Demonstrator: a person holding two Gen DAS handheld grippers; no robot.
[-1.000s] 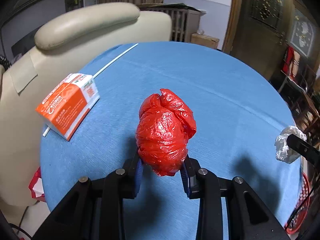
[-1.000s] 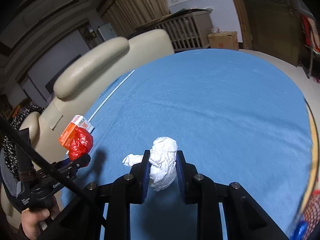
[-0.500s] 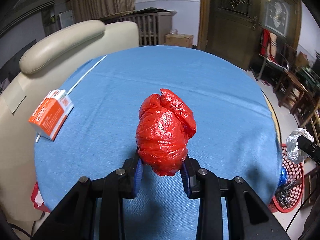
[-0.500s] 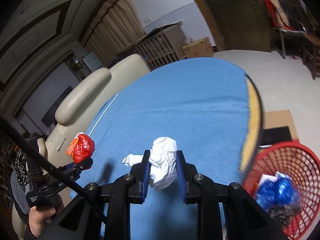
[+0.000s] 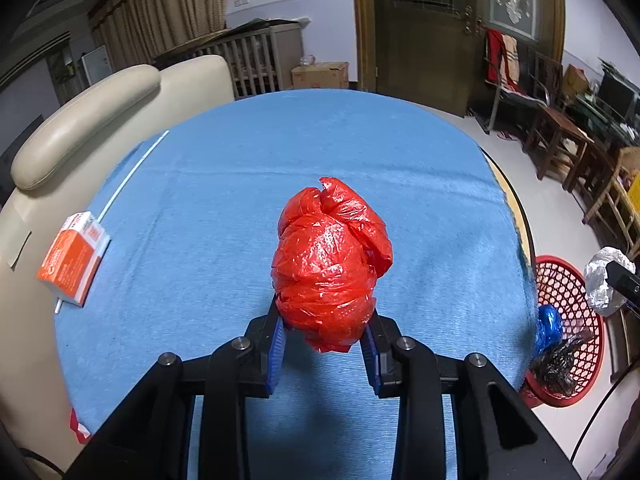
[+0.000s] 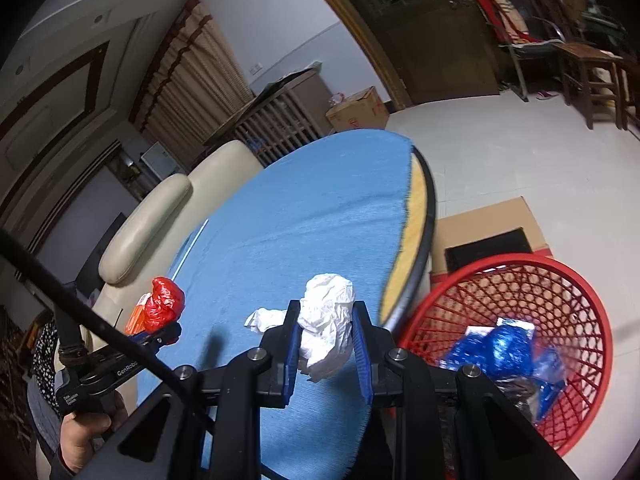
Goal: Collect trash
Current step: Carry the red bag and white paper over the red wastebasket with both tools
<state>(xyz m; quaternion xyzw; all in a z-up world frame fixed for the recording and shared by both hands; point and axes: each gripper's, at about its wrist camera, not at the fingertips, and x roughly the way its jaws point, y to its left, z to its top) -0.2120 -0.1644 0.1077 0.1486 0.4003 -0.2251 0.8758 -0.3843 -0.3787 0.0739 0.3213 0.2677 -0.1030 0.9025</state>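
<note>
My left gripper (image 5: 325, 338) is shut on a crumpled red plastic bag (image 5: 330, 264), held above the blue tablecloth (image 5: 240, 184). My right gripper (image 6: 325, 344) is shut on a crumpled white paper wad (image 6: 326, 312) near the table's right edge. The red mesh basket (image 6: 568, 292) stands on the floor just right of the table, with blue and black trash inside. In the left wrist view the basket (image 5: 568, 280) shows at the far right, and the white wad (image 5: 604, 280) hangs over it. An orange and white carton (image 5: 74, 258) lies at the table's left edge.
A cream armchair (image 5: 80, 120) presses against the table's left side. A white stick (image 5: 132, 172) lies near the carton. A flat cardboard sheet (image 6: 492, 224) lies on the floor behind the basket. Wooden chairs (image 5: 560, 128) stand at the right. A hand (image 6: 84, 432) holds the left gripper's handle.
Both grippers have swung right with their loads. The carton has slid toward the left edge of the left view, and the red basket has come fully into the right view.
</note>
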